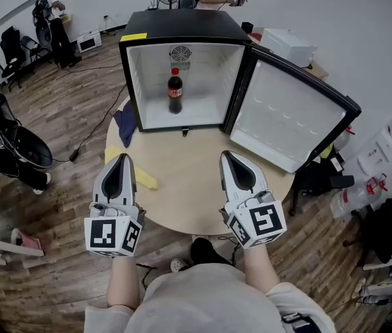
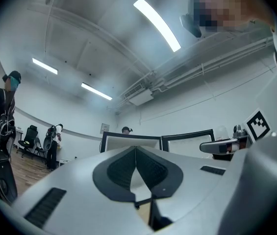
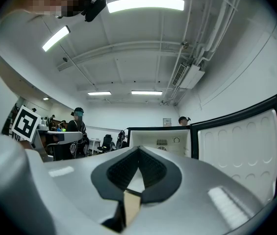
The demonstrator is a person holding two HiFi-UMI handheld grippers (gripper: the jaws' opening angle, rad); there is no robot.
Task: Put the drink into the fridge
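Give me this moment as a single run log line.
drink: cola bottle upright inside fridge | door: open | left gripper: shut, empty | right gripper: shut, empty | both above table

Round pale wooden table (image 1: 189, 182), on it an open black fridge (image 1: 182, 28), a dark blue cloth (image 1: 125, 125), a yellow cloth (image 1: 147, 181).

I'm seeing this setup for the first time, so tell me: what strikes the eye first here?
A small black fridge stands open at the round table's far edge, with a cola bottle upright alone inside. Its door stands wide to the right. Nearer, the left gripper and right gripper hover over the table, both shut and empty.
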